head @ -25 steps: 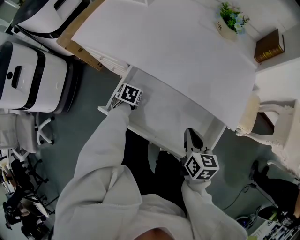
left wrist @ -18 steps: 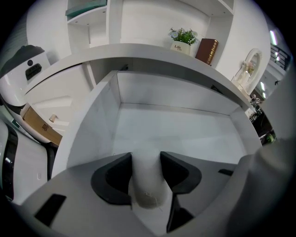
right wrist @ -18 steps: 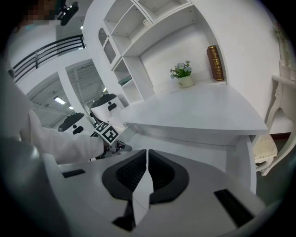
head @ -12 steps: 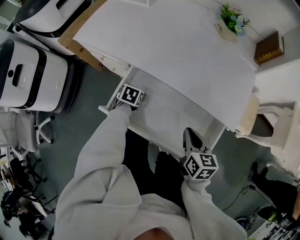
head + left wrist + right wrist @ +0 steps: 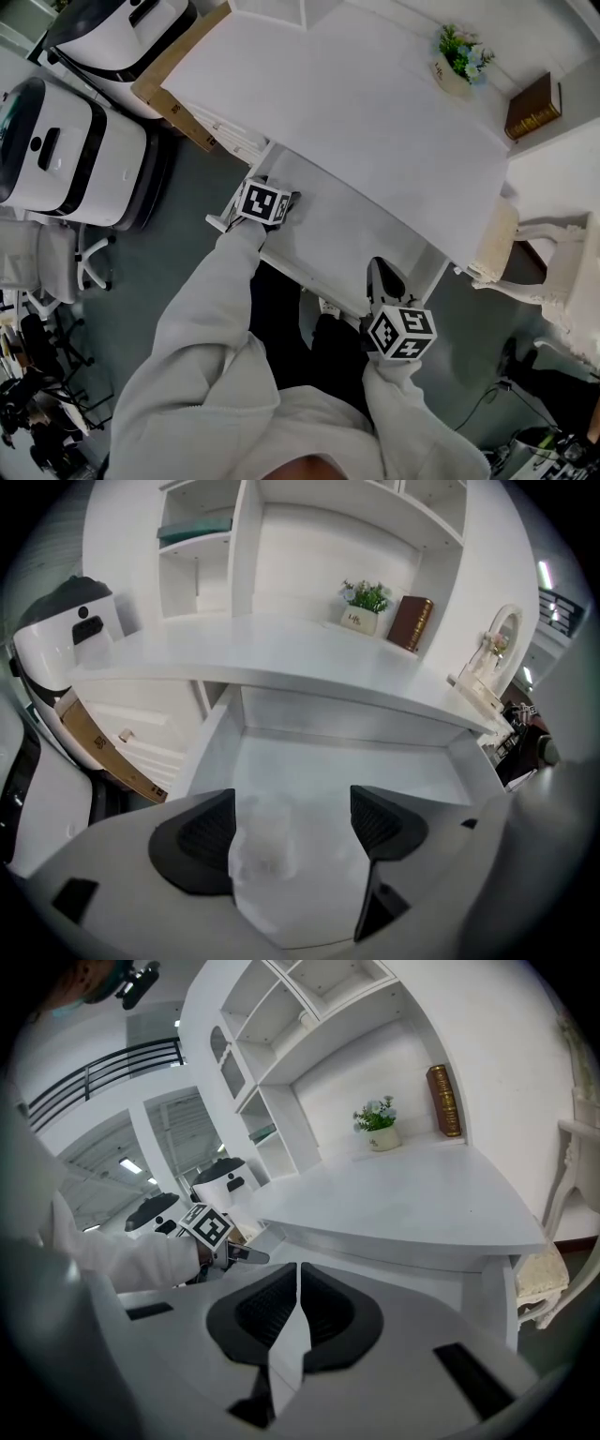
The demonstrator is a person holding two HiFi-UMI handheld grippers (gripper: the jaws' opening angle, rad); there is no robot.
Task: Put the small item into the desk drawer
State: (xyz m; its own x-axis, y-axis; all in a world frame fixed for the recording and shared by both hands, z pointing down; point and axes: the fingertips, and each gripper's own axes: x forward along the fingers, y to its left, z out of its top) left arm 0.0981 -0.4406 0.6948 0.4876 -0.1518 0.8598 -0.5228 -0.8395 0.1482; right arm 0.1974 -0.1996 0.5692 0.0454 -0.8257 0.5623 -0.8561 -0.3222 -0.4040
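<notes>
Whitish small item (image 5: 261,844): a faint, translucent-looking lump low in the left gripper view. It lies on the drawer floor, close by the pad at frame left. Its outline is blurred, so what it is stays uncertain.
Desk drawer (image 5: 349,223): stands open under the desk top (image 5: 356,103), at the middle of the head view. Its pale floor is otherwise bare.
Left gripper (image 5: 265,203): reaches into the drawer's left end with its jaws opening, already spread wide. The item sits between them, but neither pad seems to press on it, so it looks let go.
Right gripper (image 5: 296,1309): jaws clenched together on nothing. It is held at the drawer's front edge, in the lower middle of the head view.
Step in hand: the release, judging by the item resting inside the drawer.
Next move: probably drawing the left gripper up and back without dragging the light item along. If the drawer is meant to be closed, pushing its front in would follow, and the right gripper is already near that edge.
</notes>
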